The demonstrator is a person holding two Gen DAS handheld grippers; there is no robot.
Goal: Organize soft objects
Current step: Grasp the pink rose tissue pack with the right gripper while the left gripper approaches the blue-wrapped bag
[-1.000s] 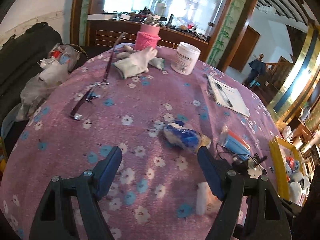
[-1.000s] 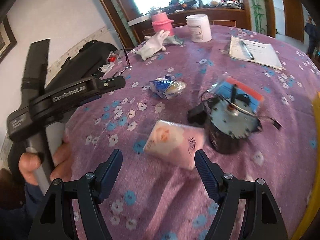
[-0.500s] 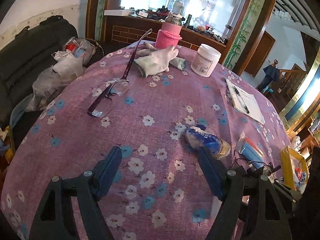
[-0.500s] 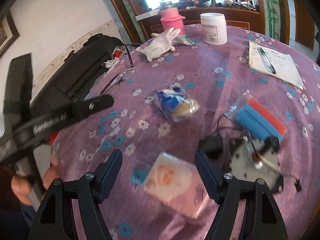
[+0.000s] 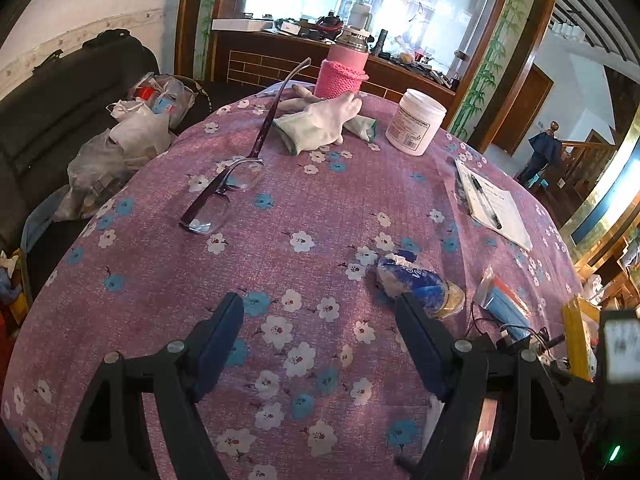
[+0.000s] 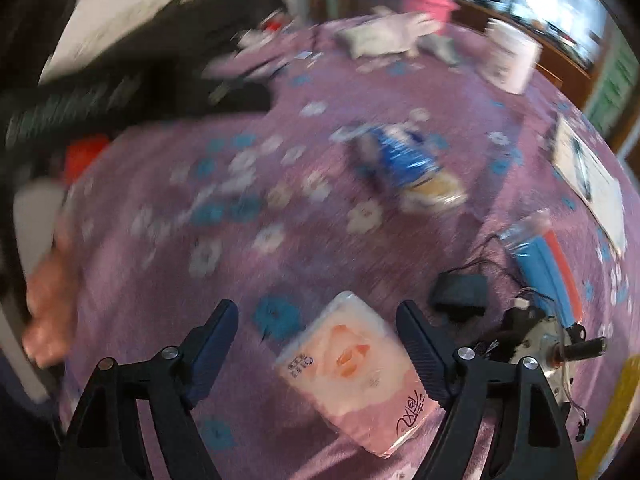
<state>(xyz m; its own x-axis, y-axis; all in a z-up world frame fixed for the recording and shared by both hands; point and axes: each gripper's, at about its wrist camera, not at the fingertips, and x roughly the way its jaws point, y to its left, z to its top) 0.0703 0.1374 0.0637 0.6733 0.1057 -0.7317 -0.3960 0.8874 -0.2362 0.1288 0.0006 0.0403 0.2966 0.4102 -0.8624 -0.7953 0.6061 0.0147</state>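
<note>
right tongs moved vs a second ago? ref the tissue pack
Yes. The right tongs have closed in over the pink tissue pack, now between the just-widened fingers and untouched; earlier it lay ahead of the tips.

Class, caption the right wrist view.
Open right gripper over a pink tissue pack on the floral tablecloth.

My purple tablecloth (image 5: 320, 200) carries white and blue flowers. On it lie a pale pink tissue pack (image 6: 356, 368), a blue-and-white wrapper (image 5: 420, 284), white gloves (image 5: 320, 124) and a pink knitted bottle sleeve (image 5: 340, 80).
</note>
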